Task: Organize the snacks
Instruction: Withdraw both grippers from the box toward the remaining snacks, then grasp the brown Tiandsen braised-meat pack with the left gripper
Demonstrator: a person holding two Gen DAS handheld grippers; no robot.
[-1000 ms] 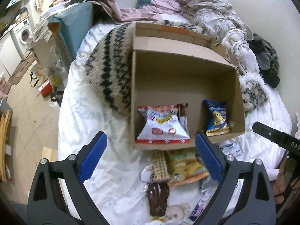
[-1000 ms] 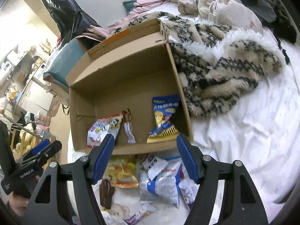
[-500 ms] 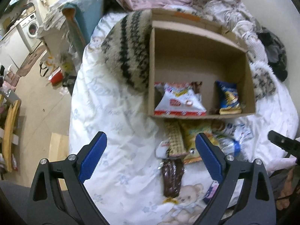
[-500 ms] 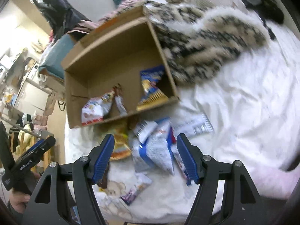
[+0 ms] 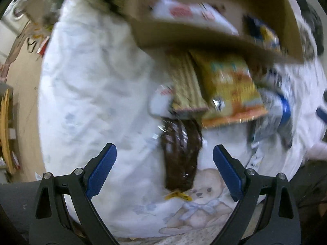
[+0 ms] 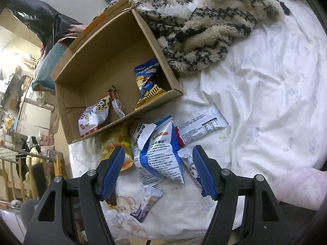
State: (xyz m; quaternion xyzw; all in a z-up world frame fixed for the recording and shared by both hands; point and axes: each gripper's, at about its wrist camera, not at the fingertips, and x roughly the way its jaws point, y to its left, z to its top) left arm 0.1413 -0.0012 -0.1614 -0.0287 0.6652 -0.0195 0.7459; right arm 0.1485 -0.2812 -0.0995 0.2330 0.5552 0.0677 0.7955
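Brown packet (image 5: 179, 155), seemingly chocolate, between spread left claw (image 5: 164, 165) fingers

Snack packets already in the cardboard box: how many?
3 in the cardboard box: a white packet at the near-left corner, a slim brown-and-white packet beside it, a blue packet against the right wall. Others may be hidden.

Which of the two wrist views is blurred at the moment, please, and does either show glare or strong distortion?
Left wrist view: heavy motion blur smears the cardboard box and yellow snack bag, while the left hand-held gripper stays sharp. Right wrist view: sharp, print on the blue-and-white bag is crisp; the room at upper left is overexposed. Both curve strongly at the fisheye edges.
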